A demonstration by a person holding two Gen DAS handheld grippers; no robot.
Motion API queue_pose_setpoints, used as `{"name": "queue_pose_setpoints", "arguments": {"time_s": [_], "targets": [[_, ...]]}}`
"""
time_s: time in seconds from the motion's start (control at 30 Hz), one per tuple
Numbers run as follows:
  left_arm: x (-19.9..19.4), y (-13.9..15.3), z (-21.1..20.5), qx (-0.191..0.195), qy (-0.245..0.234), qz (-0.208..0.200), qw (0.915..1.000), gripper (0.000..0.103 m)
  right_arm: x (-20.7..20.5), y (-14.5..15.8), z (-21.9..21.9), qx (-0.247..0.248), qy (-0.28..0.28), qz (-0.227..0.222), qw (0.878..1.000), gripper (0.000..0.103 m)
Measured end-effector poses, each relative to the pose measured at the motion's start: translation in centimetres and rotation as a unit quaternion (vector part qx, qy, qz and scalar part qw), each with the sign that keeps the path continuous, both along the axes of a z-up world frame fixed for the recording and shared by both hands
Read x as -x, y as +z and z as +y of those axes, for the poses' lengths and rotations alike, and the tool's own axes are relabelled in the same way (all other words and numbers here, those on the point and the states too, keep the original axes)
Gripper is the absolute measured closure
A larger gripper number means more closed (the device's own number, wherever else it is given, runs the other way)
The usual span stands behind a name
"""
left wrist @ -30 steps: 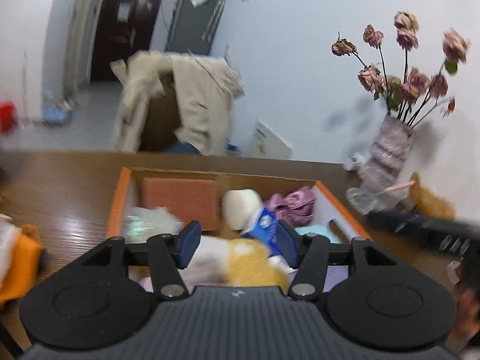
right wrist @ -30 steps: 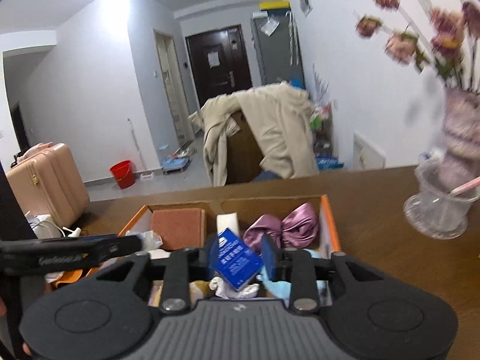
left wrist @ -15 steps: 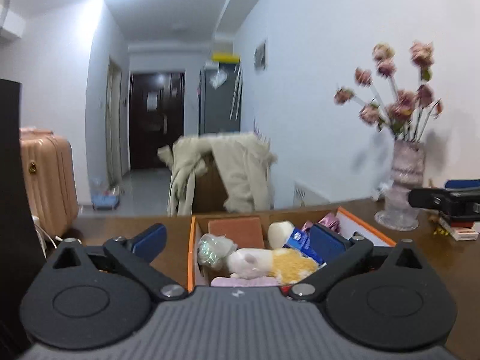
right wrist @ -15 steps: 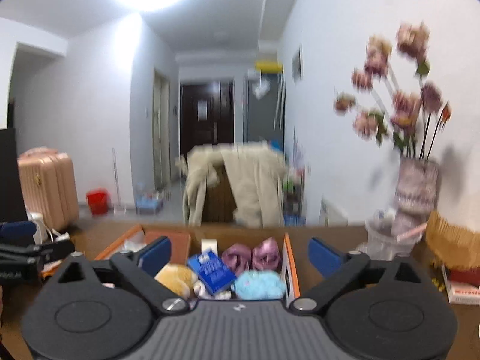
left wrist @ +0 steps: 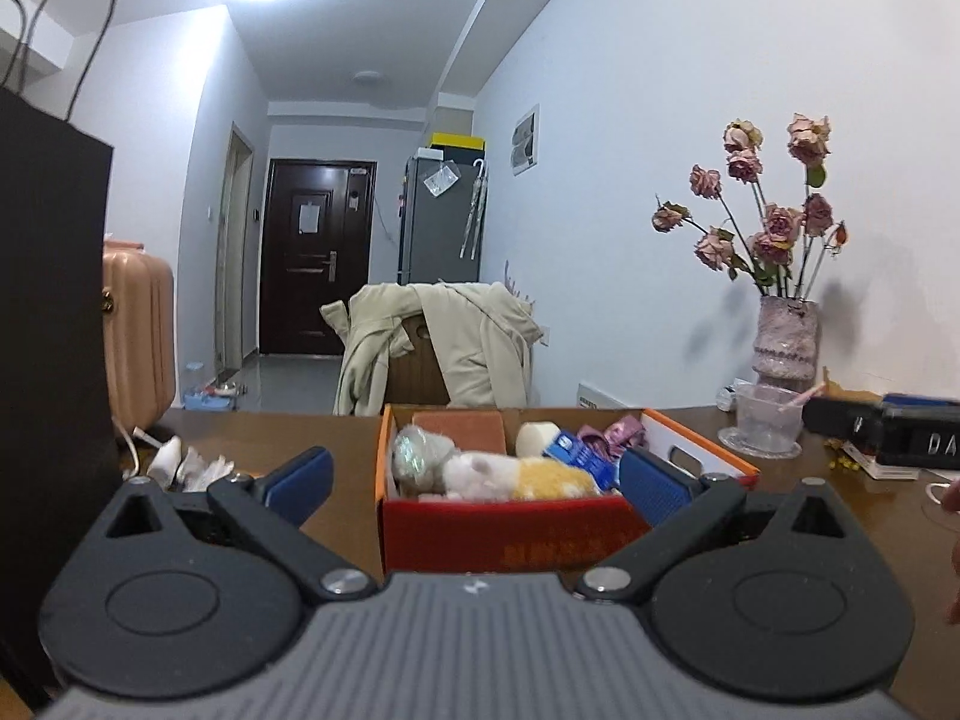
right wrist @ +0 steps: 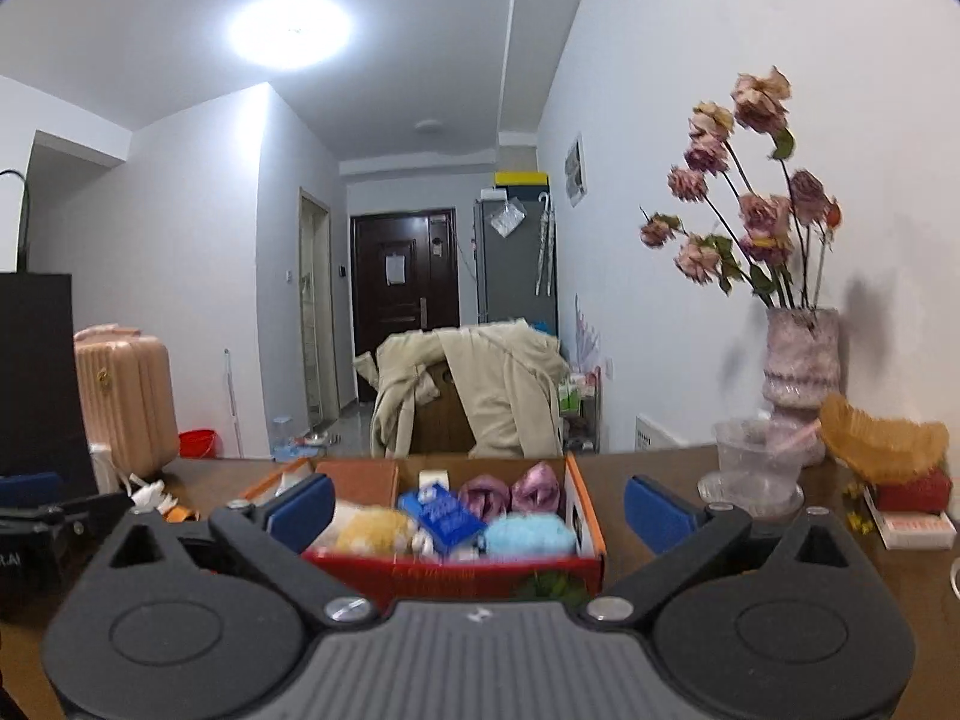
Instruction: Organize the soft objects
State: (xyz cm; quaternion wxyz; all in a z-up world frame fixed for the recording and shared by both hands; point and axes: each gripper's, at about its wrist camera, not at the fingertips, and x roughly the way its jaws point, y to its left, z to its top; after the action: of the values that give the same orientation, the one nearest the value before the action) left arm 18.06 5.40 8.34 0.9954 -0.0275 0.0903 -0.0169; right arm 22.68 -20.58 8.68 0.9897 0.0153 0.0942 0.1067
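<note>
Only legible: "DA" on black device (left wrist: 912, 441).

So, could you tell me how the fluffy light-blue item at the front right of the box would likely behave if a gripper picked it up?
The light-blue fluffy item looks plush, so it would probably squash between the pads and weigh little. Its fuzzy surface should grip rather than slip. It sits wedged against the blue packet and the box wall, so lifting may nudge the packet.
</note>
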Motion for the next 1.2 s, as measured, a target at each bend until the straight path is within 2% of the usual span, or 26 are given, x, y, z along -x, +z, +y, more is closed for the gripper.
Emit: {"name": "queue_pose_setpoints", "arguments": {"time_s": [0.13,0.27,0.37,0.47,0.53,0.7,0.83,1.2], "targets": [[3.7,-1.2,-0.8,0.008,-0.011,0.007,0.9999,0.0,4.0,-1.9,-0.3,-0.005,0.011,0.022,1.0,0.0],[8.1,-2.6,-1.6,0.009,-0.014,0.005,0.9998,0.0,8.7,-4.3,0.1,0.026,0.007,0.017,0.999,0.0],[11.0,-3.5,-1.9,0.007,-0.014,0.002,0.9999,0.0,12.0,-5.4,0.1,0.026,0.004,0.012,1.0,0.0],[13.9,-4.9,-2.2,-0.008,0.001,-0.008,0.9999,0.0,15.2,-6.8,0.7,0.041,-0.008,-0.015,0.999,0.0],[15.0,-5.7,-2.2,-0.015,0.011,-0.009,0.9998,0.0,16.5,-7.7,0.8,0.031,-0.006,-0.014,0.999,0.0],[15.2,-6.9,-2.2,-0.002,0.004,-0.003,1.0,0.0,16.5,-8.6,1.3,0.014,0.01,0.005,1.0,0.0],[15.1,-6.8,-2.3,-0.003,-0.001,-0.013,0.9999,0.0,16.6,-8.9,1.2,0.006,0.006,0.004,1.0,0.0],[15.2,-6.6,-2.3,-0.005,0.0,-0.009,0.9999,0.0,16.7,-8.9,1.1,0.005,-0.001,-0.004,1.0,0.0]]}}
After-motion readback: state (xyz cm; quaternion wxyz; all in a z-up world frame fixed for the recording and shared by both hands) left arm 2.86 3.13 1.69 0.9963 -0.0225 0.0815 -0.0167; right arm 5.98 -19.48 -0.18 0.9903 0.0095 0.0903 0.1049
